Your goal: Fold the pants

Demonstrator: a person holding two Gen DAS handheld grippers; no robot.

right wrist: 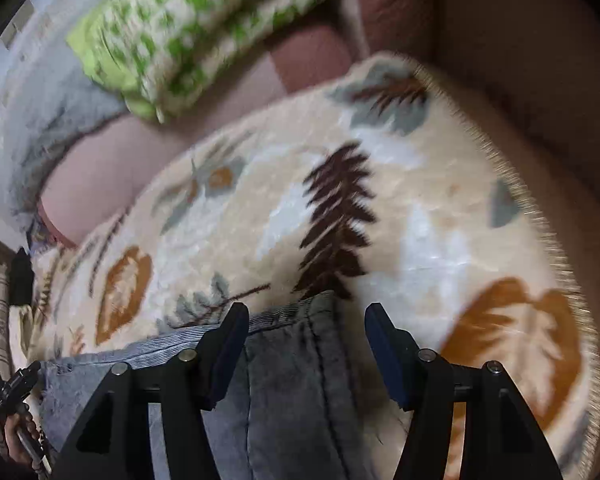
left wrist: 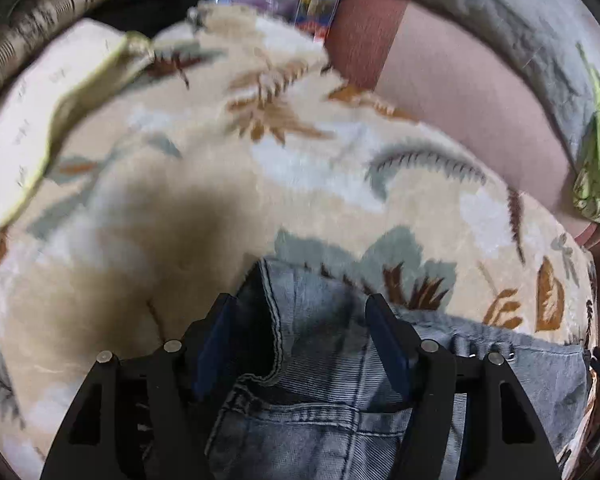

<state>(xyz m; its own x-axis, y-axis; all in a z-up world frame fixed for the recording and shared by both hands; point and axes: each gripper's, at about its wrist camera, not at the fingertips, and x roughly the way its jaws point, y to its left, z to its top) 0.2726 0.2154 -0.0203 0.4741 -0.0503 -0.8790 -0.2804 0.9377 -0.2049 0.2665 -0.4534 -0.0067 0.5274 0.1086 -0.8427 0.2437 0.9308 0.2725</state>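
Light blue denim pants [left wrist: 324, 360] lie on a cream blanket with a leaf pattern [left wrist: 220, 160]. In the left wrist view a seamed edge and a pocket opening of the pants sit between the fingers. My left gripper [left wrist: 302, 300] stands open over that edge, and its pads do not press the cloth. In the right wrist view a darker fold of the pants [right wrist: 292, 380] runs up between the fingers. My right gripper [right wrist: 307, 308] is open too, its right finger over the bare blanket [right wrist: 380, 208].
A green patterned pillow [right wrist: 180, 32] and grey cloth [left wrist: 480, 8] lie beyond the blanket on a pink-brown sofa surface [left wrist: 460, 92]. Striped fabric [left wrist: 40, 20], a black item [left wrist: 160, 0] and colourful packs [left wrist: 316, 8] sit at the far side. A hand [right wrist: 18, 440] shows at the lower left.
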